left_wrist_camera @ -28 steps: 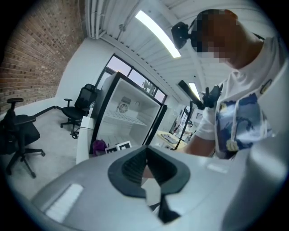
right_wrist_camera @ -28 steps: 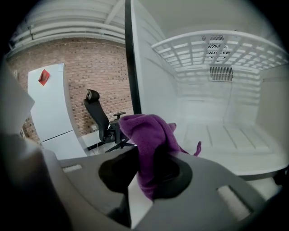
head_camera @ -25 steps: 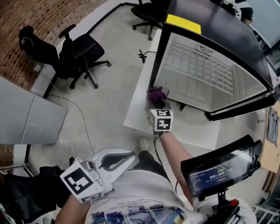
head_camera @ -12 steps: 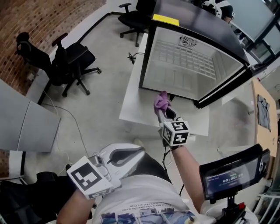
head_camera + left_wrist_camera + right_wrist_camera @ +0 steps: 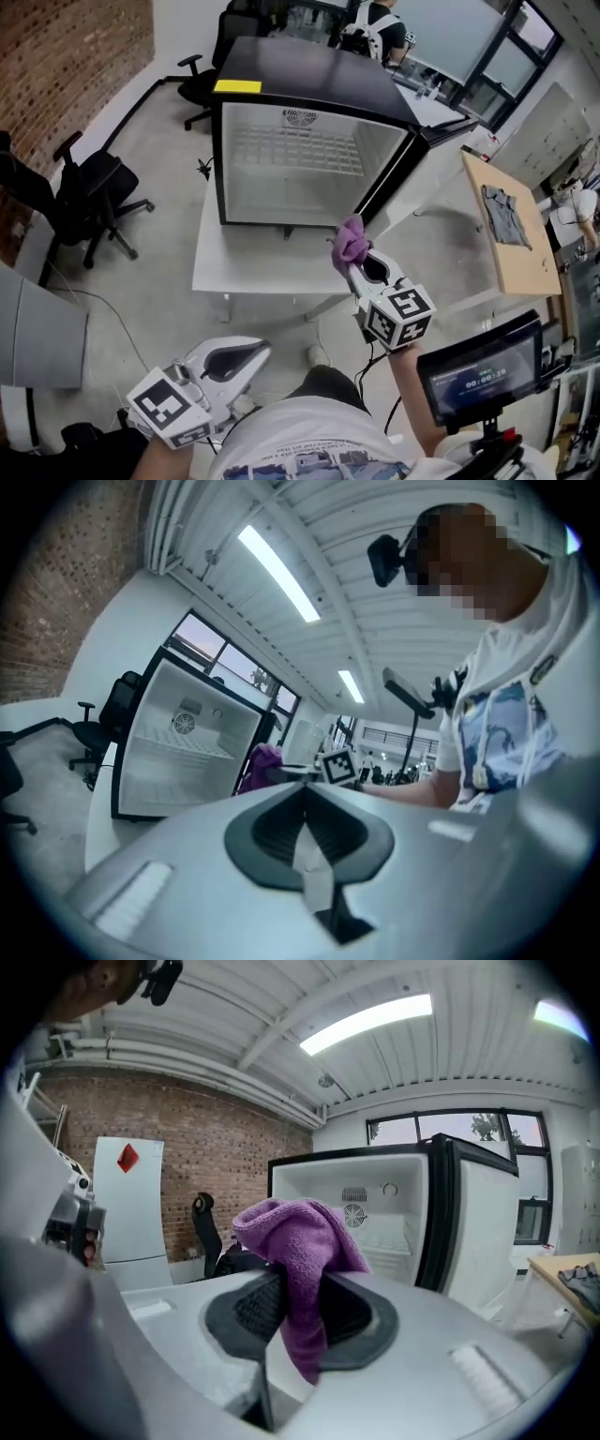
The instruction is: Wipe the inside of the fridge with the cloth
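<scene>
The fridge [image 5: 300, 159] stands open on a low white platform [image 5: 234, 262], black outside and white inside, with its door swung out to the right. My right gripper [image 5: 351, 262] is shut on a purple cloth [image 5: 350, 241] and hovers in front of the fridge's lower right corner, outside the opening. In the right gripper view the cloth [image 5: 298, 1241] bunches up over the shut jaws, with the fridge [image 5: 375, 1222] ahead. My left gripper [image 5: 261, 350] is shut and holds nothing, low at my left side, far from the fridge [image 5: 178, 752].
Black office chairs [image 5: 89, 187] stand on the concrete floor at the left by a brick wall. A wooden table [image 5: 511, 230] with a grey cloth on it is at the right. A small screen [image 5: 478, 370] is mounted near my right elbow. A grey cabinet [image 5: 37, 333] is at the left edge.
The head view has swung up so the whole fridge shows. The right gripper with the cloth has shifted from the fridge's left front corner to its right front corner. The left gripper stays low.
</scene>
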A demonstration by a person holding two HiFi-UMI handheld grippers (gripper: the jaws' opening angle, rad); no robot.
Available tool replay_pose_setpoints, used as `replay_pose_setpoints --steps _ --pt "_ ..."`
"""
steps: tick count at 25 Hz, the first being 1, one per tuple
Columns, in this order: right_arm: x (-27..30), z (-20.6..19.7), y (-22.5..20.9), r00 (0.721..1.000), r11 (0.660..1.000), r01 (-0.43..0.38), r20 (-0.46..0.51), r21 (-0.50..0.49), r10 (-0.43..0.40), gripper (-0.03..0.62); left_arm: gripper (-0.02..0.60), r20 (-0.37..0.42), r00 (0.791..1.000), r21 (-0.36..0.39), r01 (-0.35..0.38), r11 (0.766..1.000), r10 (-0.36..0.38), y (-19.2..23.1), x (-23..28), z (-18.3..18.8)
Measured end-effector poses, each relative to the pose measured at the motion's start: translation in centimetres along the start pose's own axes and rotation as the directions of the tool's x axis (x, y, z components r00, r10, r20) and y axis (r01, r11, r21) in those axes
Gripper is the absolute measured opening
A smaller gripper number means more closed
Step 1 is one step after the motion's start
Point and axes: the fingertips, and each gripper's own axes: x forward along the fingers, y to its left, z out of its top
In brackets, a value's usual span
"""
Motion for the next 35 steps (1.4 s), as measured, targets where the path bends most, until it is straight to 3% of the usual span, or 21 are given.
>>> replay_pose_setpoints --steps 5,10,13,16,21,24,30,35 --pt "-2.1 5.5 -4.1 0.989 0.995 -0.095 0.113 -0.011 0.095 0.081 0.006 0.0 1.0 0.03 -0.031 0.999 0.031 0.1 4.2 1.0" --pt "-5.1 8.4 -11.7 0.949 0.964 -0.261 0.171 -0.051 0.265 0.081 0.006 0.004 0.998 0.147 -0.07 0.987 0.07 -0.5 14.4 1.7" --pt "-4.8 9.3 -16.7 0.904 0.919 -0.379 0.166 -0.112 0.393 0.081 0.006 0.07 0.992 0.138 -0.112 0.984 0.103 -0.6 22.0 2.8" --pt "-3.4 9.6 -19.4 0.853 0.861 -0.485 0.135 -0.155 0.505 0.081 0.006 0.081 0.989 0.116 -0.134 0.984 0.126 -1.2 27.6 3.6" --pt "-0.7 11.1 -19.8 0.78 0.777 -0.597 0.081 -0.2 0.621 0.081 0.006 0.053 0.982 0.096 -0.183 0.978 0.179 -2.1 32.2 4.9" --pt "1.0 11.4 -17.8 0.737 0.728 -0.651 0.048 -0.214 0.674 0.081 0.006 0.022 0.978 0.101 -0.209 0.973 0.207 -2.5 32.6 5.2" --pt "2.1 11.8 -17.5 0.722 0.71 -0.666 0.044 -0.228 0.691 0.08 0.006 0.0 0.967 0.108 -0.252 0.962 0.254 -3.8 33.9 5.2" --pt "2.8 11.9 -20.0 0.753 0.744 -0.633 0.052 -0.215 0.656 0.08 0.006 -0.005 0.965 0.081 -0.262 0.962 0.263 -4.3 34.4 4.4"
